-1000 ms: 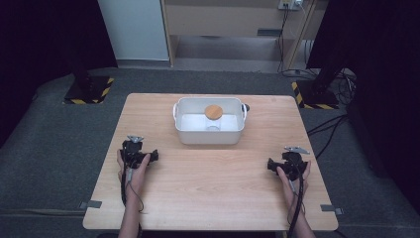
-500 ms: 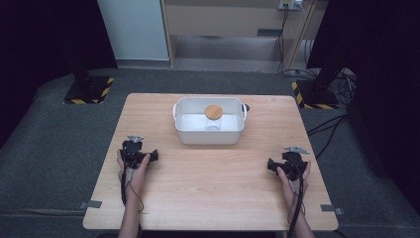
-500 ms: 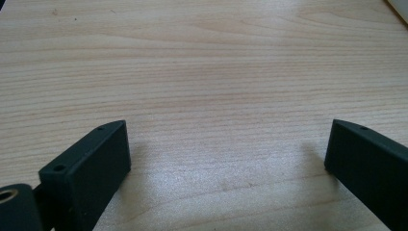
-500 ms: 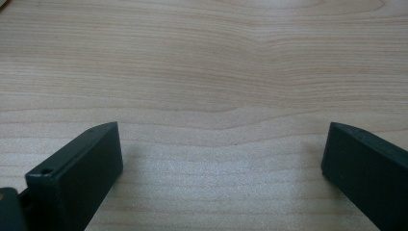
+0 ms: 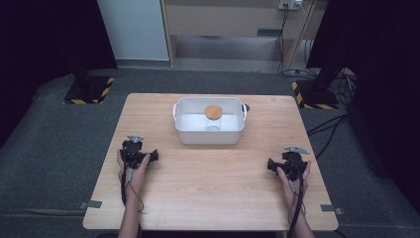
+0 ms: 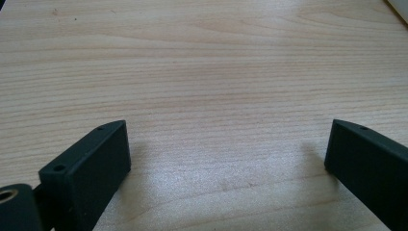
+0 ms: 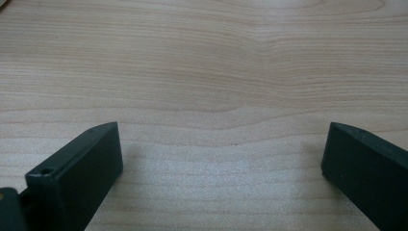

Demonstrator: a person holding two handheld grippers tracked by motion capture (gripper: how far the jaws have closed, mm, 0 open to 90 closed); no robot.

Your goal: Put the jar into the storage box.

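A white rectangular tub [image 5: 210,135] with side handles stands at the back middle of the wooden table [image 5: 213,168]. Inside it lies a clear jar with a round wooden lid [image 5: 213,111]. My left gripper [image 5: 134,145] rests on the table at the front left, held by a hand, well apart from the tub. My right gripper [image 5: 293,154] rests at the front right. In the left gripper view my left gripper [image 6: 226,149] is open over bare wood. In the right gripper view my right gripper [image 7: 221,149] is open the same way, with nothing between its jaws.
A small dark object [image 5: 246,107] lies just behind the tub's right handle. Grey carpet surrounds the table. Stand bases with yellow-black tape [image 5: 89,90] sit on the floor at the back left and back right [image 5: 317,94]. A wooden cabinet [image 5: 233,20] stands behind.
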